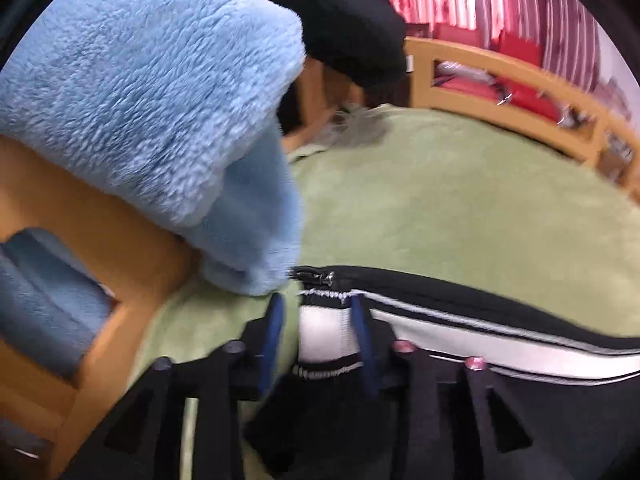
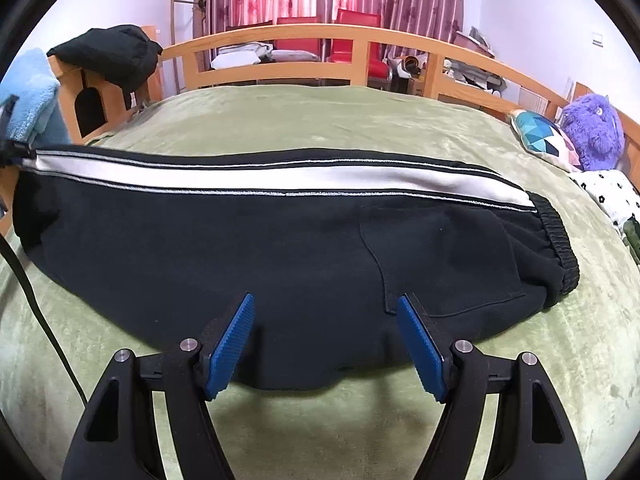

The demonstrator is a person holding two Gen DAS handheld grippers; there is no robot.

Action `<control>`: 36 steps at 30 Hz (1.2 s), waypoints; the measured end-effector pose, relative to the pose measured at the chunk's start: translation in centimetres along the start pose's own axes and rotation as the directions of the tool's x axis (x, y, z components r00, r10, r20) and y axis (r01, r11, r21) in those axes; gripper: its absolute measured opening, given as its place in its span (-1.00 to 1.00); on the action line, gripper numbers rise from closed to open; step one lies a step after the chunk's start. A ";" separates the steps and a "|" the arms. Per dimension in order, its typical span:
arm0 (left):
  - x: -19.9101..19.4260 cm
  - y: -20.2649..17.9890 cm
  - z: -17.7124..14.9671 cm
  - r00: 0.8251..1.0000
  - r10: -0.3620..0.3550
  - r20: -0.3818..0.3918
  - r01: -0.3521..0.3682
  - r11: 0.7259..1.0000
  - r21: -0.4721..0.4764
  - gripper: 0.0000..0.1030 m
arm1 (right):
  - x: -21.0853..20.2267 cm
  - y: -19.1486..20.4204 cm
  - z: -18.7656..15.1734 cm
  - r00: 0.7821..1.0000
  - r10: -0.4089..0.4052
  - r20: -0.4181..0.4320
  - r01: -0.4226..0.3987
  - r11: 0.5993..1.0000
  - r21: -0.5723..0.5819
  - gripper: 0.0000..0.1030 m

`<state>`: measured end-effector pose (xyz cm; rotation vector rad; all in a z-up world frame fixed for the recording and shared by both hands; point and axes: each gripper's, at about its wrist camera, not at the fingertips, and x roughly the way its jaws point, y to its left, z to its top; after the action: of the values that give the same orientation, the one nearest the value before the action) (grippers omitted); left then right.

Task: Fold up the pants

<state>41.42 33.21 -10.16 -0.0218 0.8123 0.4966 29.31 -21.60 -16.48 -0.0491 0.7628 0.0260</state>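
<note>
While blurred, pants (image 1: 326,328) seemingly between left claw (image 1: 316,312).

Left tool (image 1: 318,312) angled downward, blue pads either side of a cuff, right tool (image 2: 326,320) angled downward, jaws wide apart, empty

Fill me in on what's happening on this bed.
A person is folding black pants with a white side stripe, laid flat across the green bedspread. The left tool has the hem end of the leg between its fingers, though whether it is pinching is unclear. The right tool hangs open over the near edge, holding nothing.
</note>
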 end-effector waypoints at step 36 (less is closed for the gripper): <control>-2.0 7.4 -8.5 0.952 -0.297 -0.079 0.271 0.932 -0.242 -0.67 | -5.1 -1.1 -5.6 0.990 -0.098 -0.100 0.102 0.994 0.028 0.43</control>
<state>31.13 37.19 -13.41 -0.3801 0.8439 0.3129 21.85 -23.08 -16.95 -0.0578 0.8584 -0.0848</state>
